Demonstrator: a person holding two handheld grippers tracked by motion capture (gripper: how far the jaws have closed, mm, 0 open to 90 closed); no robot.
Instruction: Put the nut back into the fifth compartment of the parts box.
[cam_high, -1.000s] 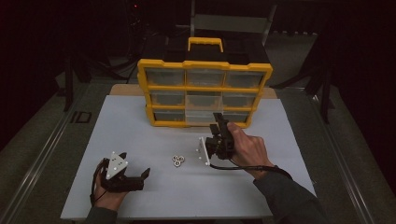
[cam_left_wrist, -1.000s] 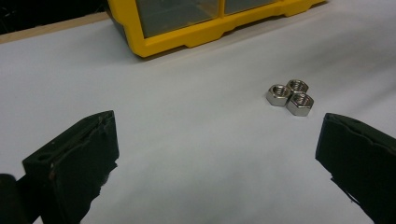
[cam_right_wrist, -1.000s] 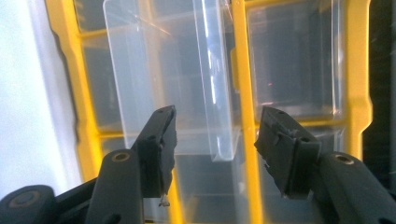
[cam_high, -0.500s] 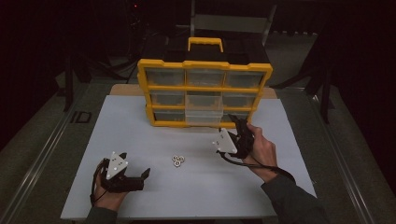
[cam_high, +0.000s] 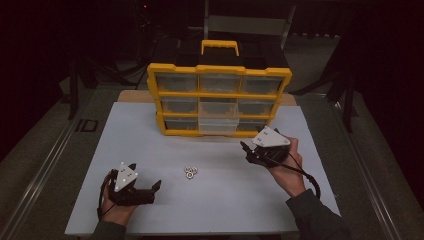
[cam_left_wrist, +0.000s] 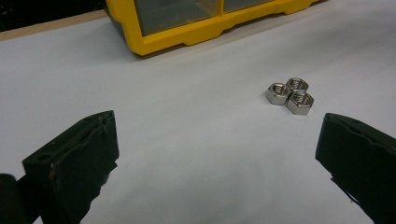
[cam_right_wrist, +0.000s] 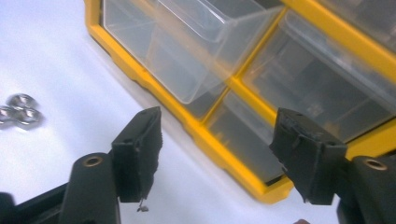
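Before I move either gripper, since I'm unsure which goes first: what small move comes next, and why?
Probably ease the left gripper toward the three nuts: its jaws stand open with the nuts just ahead, and a middle drawer of the organiser already stands pulled out.

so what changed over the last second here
The right gripper drew back from the pulled-out drawer of the yellow organizer toward the table's right side, its jaws just opening, nothing between them. The left gripper and the three nuts stayed put.
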